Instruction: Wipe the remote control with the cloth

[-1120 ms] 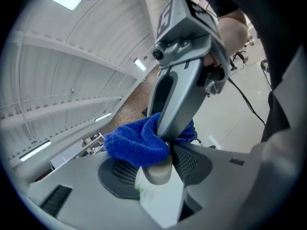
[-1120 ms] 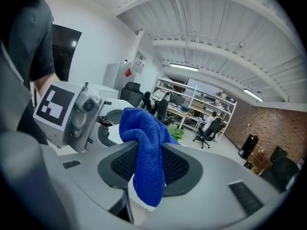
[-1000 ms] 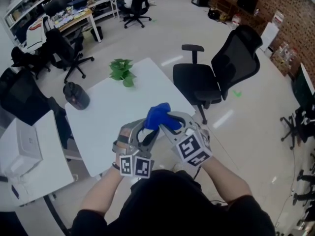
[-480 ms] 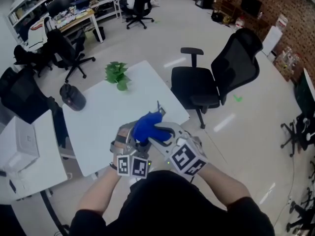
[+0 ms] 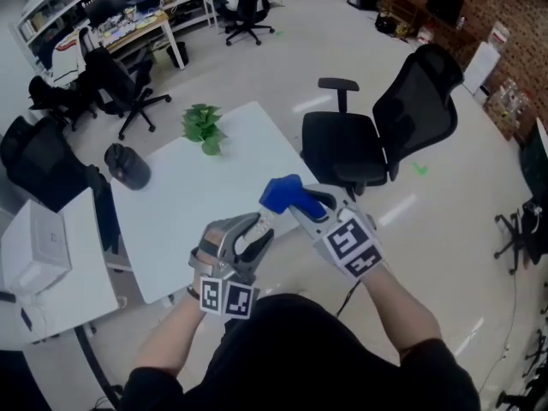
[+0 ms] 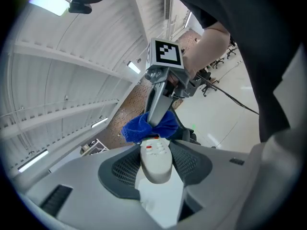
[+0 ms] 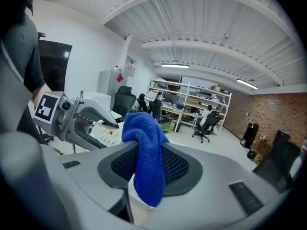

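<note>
The remote control [image 6: 156, 159] is a pale, rounded bar with small buttons on its upper face, one or two red near the far end; it looks clean and dry, with no smear showing. It is not resting on anything. The left gripper [image 5: 254, 232] pinches its near end between the pads and holds it in the air off the near edge of the white table [image 5: 184, 199], above the person's lap. The blue cloth [image 7: 145, 159] hangs bunched from the right gripper [image 5: 300, 204], whose jaws are pressed onto one thick fold. In the left gripper view the cloth sits right at the remote's far tip; whether it touches cannot be told.

The likely trouble is leverage. The remote is clamped at one end only, so a firm push of the cloth on the free end could twist it out of the pads, and it would drop past the table to the floor. The cloth could also drag loose, since only one fold is caught; hard rubbing might press the buttons.
</note>
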A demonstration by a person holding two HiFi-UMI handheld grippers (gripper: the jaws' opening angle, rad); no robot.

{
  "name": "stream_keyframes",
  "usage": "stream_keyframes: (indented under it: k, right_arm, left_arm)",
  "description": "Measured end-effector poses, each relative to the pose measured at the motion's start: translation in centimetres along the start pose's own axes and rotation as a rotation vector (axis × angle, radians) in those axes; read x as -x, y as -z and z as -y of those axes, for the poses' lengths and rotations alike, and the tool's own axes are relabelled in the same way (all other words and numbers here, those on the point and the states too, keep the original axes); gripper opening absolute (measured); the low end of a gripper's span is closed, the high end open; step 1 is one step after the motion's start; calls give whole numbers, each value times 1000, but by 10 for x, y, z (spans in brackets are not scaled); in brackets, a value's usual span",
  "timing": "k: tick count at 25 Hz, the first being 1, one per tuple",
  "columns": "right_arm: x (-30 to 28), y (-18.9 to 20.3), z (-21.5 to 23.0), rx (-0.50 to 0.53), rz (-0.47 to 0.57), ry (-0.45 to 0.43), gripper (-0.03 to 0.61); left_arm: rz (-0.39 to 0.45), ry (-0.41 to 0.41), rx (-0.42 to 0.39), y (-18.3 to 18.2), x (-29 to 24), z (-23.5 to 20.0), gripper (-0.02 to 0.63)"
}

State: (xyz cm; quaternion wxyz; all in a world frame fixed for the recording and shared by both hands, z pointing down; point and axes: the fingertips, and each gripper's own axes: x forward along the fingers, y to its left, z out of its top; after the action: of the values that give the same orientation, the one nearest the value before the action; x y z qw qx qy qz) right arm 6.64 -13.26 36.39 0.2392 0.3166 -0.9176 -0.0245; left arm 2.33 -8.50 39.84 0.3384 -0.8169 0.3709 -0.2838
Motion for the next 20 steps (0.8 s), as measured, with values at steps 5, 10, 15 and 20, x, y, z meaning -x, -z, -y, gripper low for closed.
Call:
stream_keyframes:
  k: [5,10,15,20]
  right_arm:
    - [6,-30,-32,-16,80,-32,136]
    - [-13,-37,-105,47,54,-189,137]
    - [-27,-27,-98,41,8,-162,137]
    - [-31,-18,-54,-10,-18,-49,135]
  left_arm:
    - [-7,4,67,17,3,-15,198]
    - [4,19,42,25,9,-19,198]
    - [31,42,-14,25,21,-13,198]
    - [50,46,2,26,28,-12,198]
